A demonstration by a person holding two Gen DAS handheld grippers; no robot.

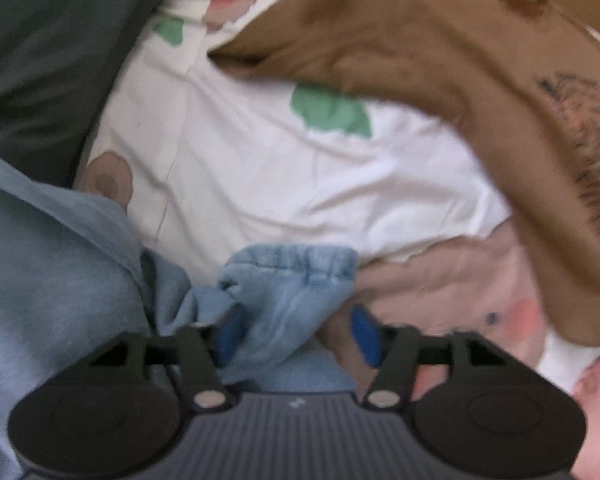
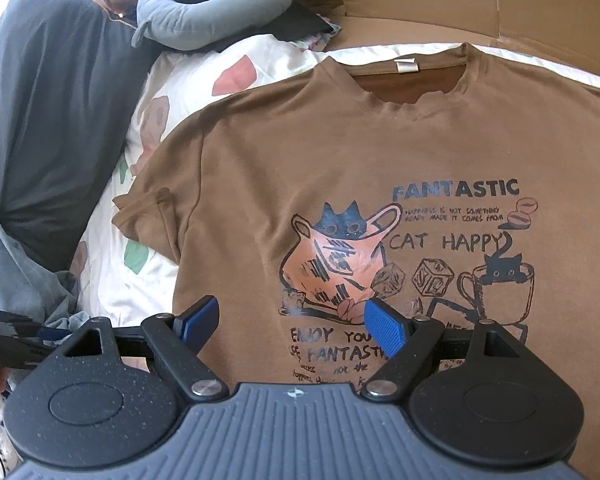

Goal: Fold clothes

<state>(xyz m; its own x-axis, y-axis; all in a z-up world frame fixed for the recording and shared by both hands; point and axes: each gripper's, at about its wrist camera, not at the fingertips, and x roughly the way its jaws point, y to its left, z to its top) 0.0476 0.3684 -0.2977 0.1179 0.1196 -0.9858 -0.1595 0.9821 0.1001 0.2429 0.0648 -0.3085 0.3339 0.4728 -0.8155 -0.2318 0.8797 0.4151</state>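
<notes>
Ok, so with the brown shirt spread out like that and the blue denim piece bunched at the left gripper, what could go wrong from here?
1. The blue denim garment sits bunched between the open left gripper pads, so it may snag or drag along.
2. The brown T-shirt has a creased sleeve lying on the soft printed bedding; folding now could lock in wrinkles.
3. The right gripper hangs open over the print, holding nothing, so one-sided pulling could skew the shirt.

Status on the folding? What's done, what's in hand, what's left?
Done: the brown T-shirt lies spread flat, print up, on the bedcover; no fold in it yet. In hand: nothing is gripped. The left gripper stands open around a bunched denim cuff; the right gripper hangs open over the shirt's hem. Left: every fold of the shirt, and the denim garment.
</notes>
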